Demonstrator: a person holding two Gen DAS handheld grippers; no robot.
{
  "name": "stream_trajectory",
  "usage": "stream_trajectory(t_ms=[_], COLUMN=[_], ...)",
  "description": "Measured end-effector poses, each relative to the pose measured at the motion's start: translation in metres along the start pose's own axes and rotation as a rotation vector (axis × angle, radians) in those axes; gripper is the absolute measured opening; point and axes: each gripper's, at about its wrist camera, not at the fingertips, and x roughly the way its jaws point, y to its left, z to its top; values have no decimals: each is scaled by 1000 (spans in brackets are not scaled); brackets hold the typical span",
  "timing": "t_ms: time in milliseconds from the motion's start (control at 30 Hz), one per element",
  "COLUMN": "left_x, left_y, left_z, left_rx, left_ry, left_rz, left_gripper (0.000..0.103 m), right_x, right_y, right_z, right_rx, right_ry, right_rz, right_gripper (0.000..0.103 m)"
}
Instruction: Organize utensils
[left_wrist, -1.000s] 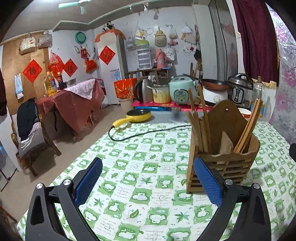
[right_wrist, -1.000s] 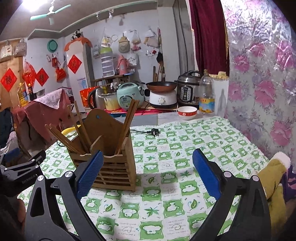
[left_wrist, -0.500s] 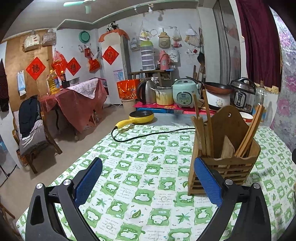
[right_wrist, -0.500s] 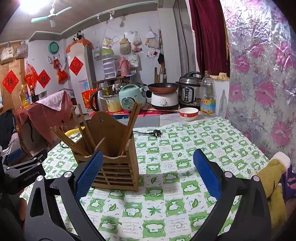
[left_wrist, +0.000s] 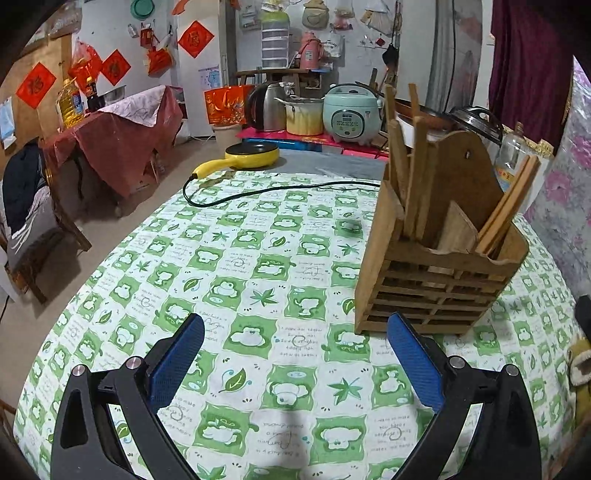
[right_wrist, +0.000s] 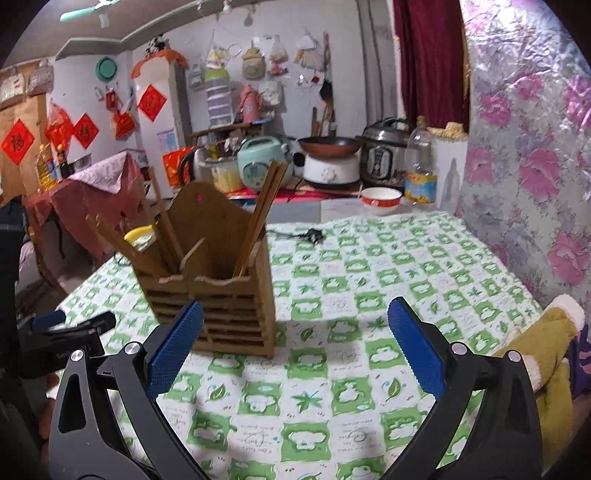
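The red diamond paper (right_wrist: 17, 142) on the wooden wall carried a gold character that looked like 福. The tablecloth (left_wrist: 295, 354) bore small printed English lines, seen upside down and only partly legible, something like "I want to make you happy." White lettering on the left gripper (right_wrist: 70, 352) began "Gen"; the rest was unclear.

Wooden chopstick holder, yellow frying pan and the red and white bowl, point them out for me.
wooden chopstick holder (left_wrist: 436, 291), left wrist view, slatted front.
yellow frying pan (left_wrist: 253, 152), left wrist view, pan rim.
red and white bowl (right_wrist: 381, 201), right wrist view, outer wall.
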Motion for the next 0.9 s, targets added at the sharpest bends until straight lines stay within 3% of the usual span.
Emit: stream_trajectory(t_ms=[100, 233, 467, 600, 800, 900], left_x=[8, 30, 45, 49, 39, 35], left_y=[-3, -2, -1, 0, -8, -10], left_z=[-11, -31, -54, -68, -80, -84], left_rx=[36, 72, 128, 148, 177, 180], left_ry=[46, 179, 255, 318, 273, 246], left_rz=[-1, -38, -37, -83, -77, -70], left_gripper=[97, 97, 97, 97, 97, 98], right_x=[11, 25, 42, 50, 53, 62], right_y=[2, 7, 15, 9, 0, 9], right_z=[-11, -24, -53, -73, -85, -95], right_rx=[-19, -16, -116, -161, -125, -167], right_ry=[54, 145, 242, 336, 417, 495], right_rz=[-6, 46, 33, 50, 141, 170], right_gripper=[97, 97, 97, 97, 97, 98])
